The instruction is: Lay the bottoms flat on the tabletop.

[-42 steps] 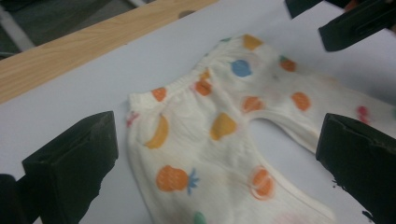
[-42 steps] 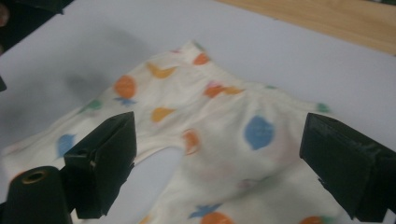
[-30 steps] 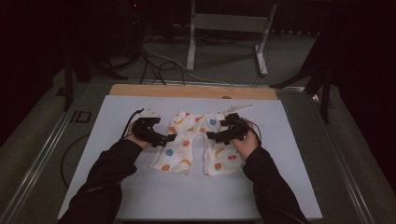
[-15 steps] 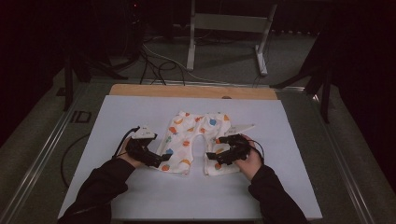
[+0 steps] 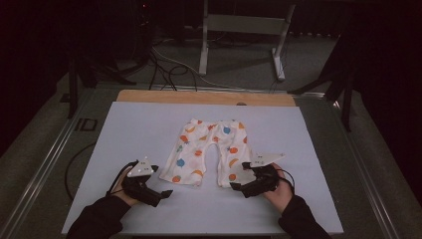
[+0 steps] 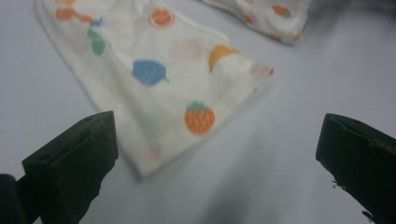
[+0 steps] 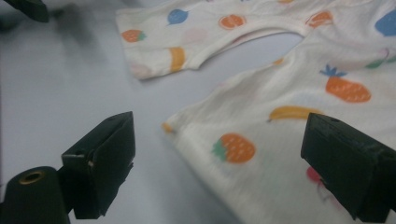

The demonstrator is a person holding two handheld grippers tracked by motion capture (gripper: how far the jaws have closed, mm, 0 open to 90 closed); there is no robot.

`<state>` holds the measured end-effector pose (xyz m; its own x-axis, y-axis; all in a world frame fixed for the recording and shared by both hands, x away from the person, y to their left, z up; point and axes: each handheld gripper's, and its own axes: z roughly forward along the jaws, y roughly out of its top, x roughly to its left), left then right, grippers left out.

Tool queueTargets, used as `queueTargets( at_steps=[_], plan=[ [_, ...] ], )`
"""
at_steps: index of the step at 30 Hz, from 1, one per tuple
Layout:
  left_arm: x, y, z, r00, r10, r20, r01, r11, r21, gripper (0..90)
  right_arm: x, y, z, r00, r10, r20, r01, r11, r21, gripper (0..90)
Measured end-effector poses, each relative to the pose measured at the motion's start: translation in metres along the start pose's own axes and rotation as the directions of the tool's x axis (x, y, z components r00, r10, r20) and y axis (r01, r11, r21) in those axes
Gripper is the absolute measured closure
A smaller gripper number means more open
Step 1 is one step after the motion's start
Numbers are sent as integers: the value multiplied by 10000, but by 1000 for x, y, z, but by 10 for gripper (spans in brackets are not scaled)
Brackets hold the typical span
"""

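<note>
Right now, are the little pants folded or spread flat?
Spread flat: the pants lie open on the white mat, waistband away, both legs apart and single-layered. Neither gripper touches them.

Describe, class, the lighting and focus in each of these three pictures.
High view: bright white mat, dark surroundings, trousers sharp. Left gripper view: left claw soft, strawberry print readable. Right gripper view: right claw blurred close up, far trouser leg hazy.
</note>
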<state>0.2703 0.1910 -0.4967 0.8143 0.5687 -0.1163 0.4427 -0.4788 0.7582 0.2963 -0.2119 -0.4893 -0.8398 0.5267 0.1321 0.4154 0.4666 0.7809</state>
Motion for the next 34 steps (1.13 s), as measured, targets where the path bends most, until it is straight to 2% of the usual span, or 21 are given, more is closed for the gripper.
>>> queueTargets(
  at_steps=[4, 6, 13, 18, 19, 20, 21, 23, 28, 32, 34],
  plan=[
    [-3, -10, -12, 9998, -113, -138, 113, 9999, -40, 0, 5, -12, -9, 9996, -11, 277, 8, 9999, 109, 101],
    [-5, -15, -17, 9996, -205, -189, 204, 9998, -41, 0, 5, -19, -13, 9996, 81, 271, -84, 9999, 104, 101],
    [-14, -32, -29, 9992, -87, -401, 95, 9998, 201, 0, 5, -41, -34, 9976, 368, 578, -371, 9993, 44, 101],
    [-11, -39, -34, 9982, -208, -566, 220, 9995, 209, 0, 1, -56, -49, 9895, 815, 1195, -816, 9967, -35, 101],
    [-11, -39, -34, 9982, -208, -566, 220, 9995, 209, 0, 1, -56, -49, 9895, 815, 1195, -816, 9967, -35, 101],
    [-9, -39, -34, 9961, -379, -800, 395, 9990, 191, 0, -1, -58, -52, 9866, 974, 1308, -977, 9952, -40, 101],
    [-7, -39, -34, 9939, -550, -952, 570, 9982, 181, 0, -6, -60, -54, 9775, 1240, 1708, -1225, 9923, -191, 103],
    [-5, -39, -34, 9915, -684, -1111, 704, 9974, 141, 0, -9, -60, -54, 9738, 1330, 1844, -1308, 9911, -239, 103],
    [-5, -39, -36, 9850, -785, -1537, 745, 9967, -322, 0, -10, -62, -47, 9764, 1347, 1687, -1379, 9904, 69, 104],
    [-7, -37, -35, 9729, -724, -2196, 600, 9962, -629, 0, -7, -60, -43, 9795, 1151, 1652, -1196, 9927, 176, 104],
    [-9, -35, -36, 9692, -636, -2380, 463, 9959, -775, 0, -5, -58, -42, 9800, 1186, 1596, -1211, 9926, 58, 104]
  ],
)
